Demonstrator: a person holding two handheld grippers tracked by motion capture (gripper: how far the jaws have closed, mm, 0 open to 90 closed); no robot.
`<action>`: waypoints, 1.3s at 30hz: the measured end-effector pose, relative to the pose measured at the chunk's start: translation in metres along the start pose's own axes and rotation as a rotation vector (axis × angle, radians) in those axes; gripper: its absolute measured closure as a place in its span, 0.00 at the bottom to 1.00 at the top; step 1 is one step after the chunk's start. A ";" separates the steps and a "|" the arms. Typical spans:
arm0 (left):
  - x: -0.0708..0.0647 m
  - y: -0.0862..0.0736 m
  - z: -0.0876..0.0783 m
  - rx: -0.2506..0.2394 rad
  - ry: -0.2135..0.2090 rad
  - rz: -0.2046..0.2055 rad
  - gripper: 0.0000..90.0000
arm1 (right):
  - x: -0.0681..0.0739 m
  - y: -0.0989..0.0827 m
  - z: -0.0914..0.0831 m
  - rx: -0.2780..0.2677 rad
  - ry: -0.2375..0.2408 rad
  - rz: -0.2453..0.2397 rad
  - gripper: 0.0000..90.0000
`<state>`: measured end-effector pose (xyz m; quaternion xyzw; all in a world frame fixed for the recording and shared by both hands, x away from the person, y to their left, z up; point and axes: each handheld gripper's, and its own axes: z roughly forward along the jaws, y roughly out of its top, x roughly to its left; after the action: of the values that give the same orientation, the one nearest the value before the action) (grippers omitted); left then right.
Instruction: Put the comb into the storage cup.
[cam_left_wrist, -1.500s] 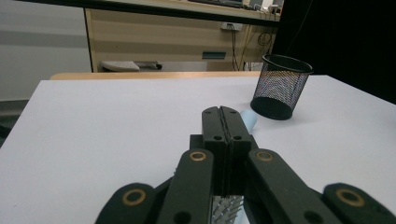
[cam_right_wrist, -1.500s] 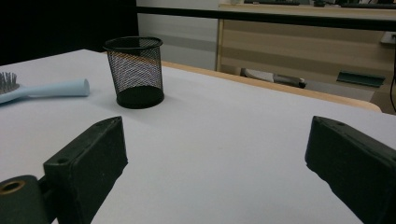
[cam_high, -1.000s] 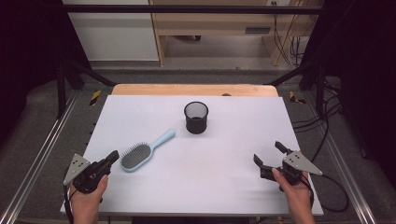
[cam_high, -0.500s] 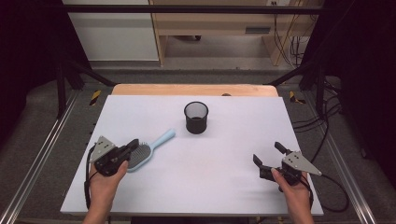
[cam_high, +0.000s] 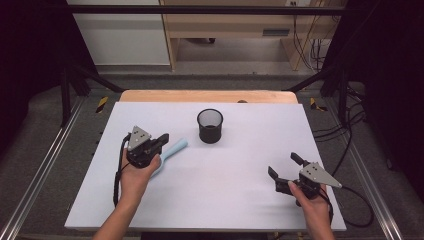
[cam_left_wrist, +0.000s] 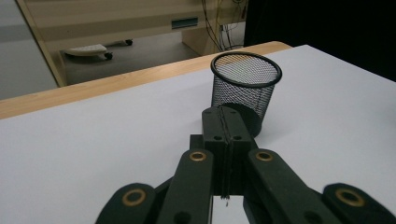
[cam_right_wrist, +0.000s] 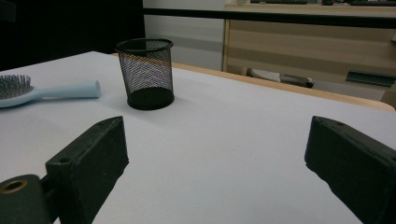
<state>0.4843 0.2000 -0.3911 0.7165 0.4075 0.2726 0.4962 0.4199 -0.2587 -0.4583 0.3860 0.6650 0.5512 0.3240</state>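
Observation:
A light blue hairbrush (cam_high: 173, 149) lies left of centre on the white table (cam_high: 250, 130), its handle toward a black mesh cup (cam_high: 210, 126). My left gripper (cam_high: 163, 140) hovers over the brush head, which the hand hides in the high view. In the left gripper view its jaws are shut with nothing between them, and the left gripper (cam_left_wrist: 228, 117) aims at the mesh cup (cam_left_wrist: 245, 86). My right gripper (cam_high: 283, 165) stands open near the front right, holding nothing. The right gripper view shows the mesh cup (cam_right_wrist: 145, 74) and, lying flat, the hairbrush (cam_right_wrist: 46, 91).
A wooden strip (cam_high: 210, 96) borders the table's far edge. Metal rails (cam_high: 45, 160) run along both sides, and cables (cam_high: 350, 150) lie off the right edge. A wooden cabinet (cam_high: 235, 30) stands on the floor beyond.
My left hand has moved from the front left corner forward and to the right, rising a little, and now sits over the brush head. The right hand has stayed put.

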 end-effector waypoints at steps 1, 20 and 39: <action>0.001 0.000 0.003 0.001 0.008 0.001 1.00 | 0.000 0.000 0.000 0.001 0.001 -0.003 0.07; 0.001 0.002 0.028 -0.016 0.092 -0.059 1.00 | 0.003 0.000 0.002 0.015 0.009 -0.030 0.07; 0.001 -0.001 0.052 0.065 0.108 -0.123 1.00 | 0.000 0.001 0.006 0.007 -0.012 -0.008 0.05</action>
<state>0.5259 0.1751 -0.4111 0.6901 0.4856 0.2667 0.4657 0.4256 -0.2552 -0.4581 0.3877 0.6665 0.5451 0.3291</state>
